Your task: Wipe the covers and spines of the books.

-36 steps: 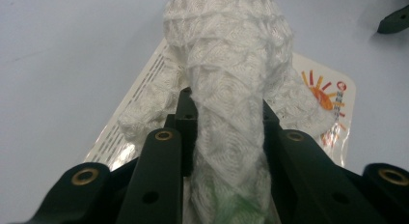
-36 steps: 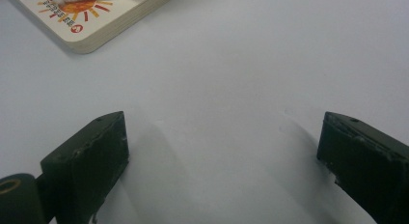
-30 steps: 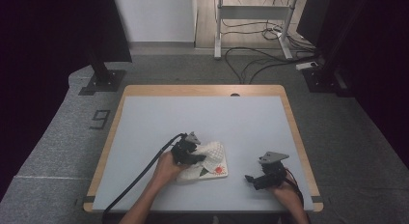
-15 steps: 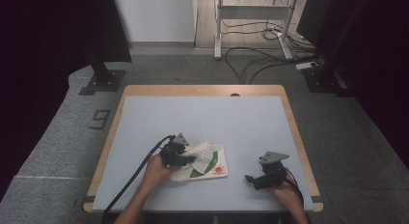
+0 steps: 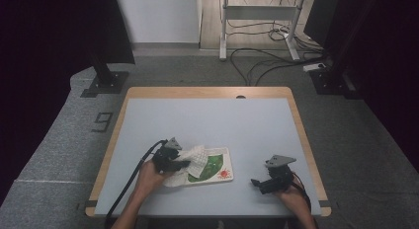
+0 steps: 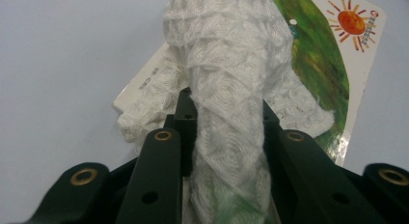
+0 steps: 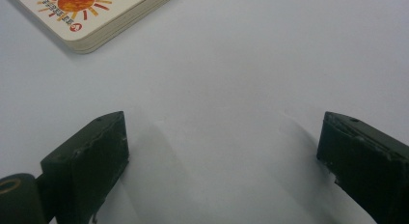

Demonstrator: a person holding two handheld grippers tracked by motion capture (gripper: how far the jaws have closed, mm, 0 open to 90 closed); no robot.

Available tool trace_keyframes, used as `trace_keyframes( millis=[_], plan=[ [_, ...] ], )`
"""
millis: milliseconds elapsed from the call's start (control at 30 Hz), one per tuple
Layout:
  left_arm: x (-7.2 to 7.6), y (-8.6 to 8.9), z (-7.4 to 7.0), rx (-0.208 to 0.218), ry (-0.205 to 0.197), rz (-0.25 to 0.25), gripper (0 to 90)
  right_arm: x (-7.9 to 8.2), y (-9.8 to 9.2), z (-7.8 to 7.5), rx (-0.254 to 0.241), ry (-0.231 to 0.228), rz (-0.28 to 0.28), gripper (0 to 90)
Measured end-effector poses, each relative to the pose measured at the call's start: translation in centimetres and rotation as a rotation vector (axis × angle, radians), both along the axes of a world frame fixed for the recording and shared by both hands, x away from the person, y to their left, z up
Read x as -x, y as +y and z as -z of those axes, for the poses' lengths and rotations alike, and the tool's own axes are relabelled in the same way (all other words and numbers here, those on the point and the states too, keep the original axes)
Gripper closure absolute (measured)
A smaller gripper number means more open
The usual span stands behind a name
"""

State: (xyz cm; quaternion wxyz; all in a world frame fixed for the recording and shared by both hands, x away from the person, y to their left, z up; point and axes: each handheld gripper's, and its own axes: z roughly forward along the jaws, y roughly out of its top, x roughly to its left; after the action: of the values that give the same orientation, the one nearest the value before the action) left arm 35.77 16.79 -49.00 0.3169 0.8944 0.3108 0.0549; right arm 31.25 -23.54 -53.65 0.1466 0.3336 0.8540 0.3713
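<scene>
A white knitted cloth (image 5: 195,156) lies bunched on the left part of a board book (image 5: 217,168) with a green leaf and an orange sun on its cover. My left gripper (image 5: 181,163) is shut on the cloth, at the book's left end. In the left gripper view the cloth (image 6: 226,84) is pinched between the two black jaws of the left gripper (image 6: 224,102) and drapes over the book (image 6: 330,55). My right gripper (image 5: 257,182) rests on the table to the right of the book. Its jaws stand wide apart in the right gripper view (image 7: 222,137), with the book's sun corner (image 7: 91,11) ahead.
The pale blue table (image 5: 207,120) has a wooden rim. A black cable (image 5: 133,177) trails from the left gripper over the near left edge. Beyond the table are dark stands and floor cables (image 5: 267,56).
My left gripper has slid leftward across the book, dragging the cloth with it. The right gripper has stayed where it was.
</scene>
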Motion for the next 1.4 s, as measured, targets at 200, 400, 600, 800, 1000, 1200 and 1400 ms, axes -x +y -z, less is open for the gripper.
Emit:
trace_keyframes(
  millis=[200, 400, 600, 800, 1000, 1200, 1400],
  plan=[
    [0.4, 0.3, -0.1, -0.012, -0.008, -0.002, 72.2, 0.0, 0.0, 0.0, 0.0, 0.0, 0.0, 3.6],
    [1.0, 0.5, 0.0, -0.008, -0.013, -0.011, 72.1, 0.0, 0.0, 0.0, 0.0, 0.0, 0.0, 3.6],
    [1.9, 0.7, 0.1, -0.001, -0.012, -0.012, 71.8, 0.0, 0.0, 0.0, -0.001, 0.001, -0.001, 3.6],
    [2.9, 1.0, 0.3, 0.011, -0.008, -0.021, 71.5, 0.0, 0.0, 0.0, -0.001, 0.001, -0.001, 3.6],
    [3.8, 1.3, 0.4, 0.024, 0.003, -0.019, 71.4, 0.0, 0.0, 0.0, -0.001, 0.001, -0.001, 3.6],
    [4.4, 1.1, 0.4, 0.019, 0.003, -0.017, 71.4, 0.0, 0.0, 0.0, -0.001, 0.002, -0.001, 3.6],
    [4.3, 1.0, 0.3, 0.009, 0.003, -0.013, 71.4, 0.0, 0.0, 0.0, -0.001, 0.004, -0.001, 3.5]
  ],
)
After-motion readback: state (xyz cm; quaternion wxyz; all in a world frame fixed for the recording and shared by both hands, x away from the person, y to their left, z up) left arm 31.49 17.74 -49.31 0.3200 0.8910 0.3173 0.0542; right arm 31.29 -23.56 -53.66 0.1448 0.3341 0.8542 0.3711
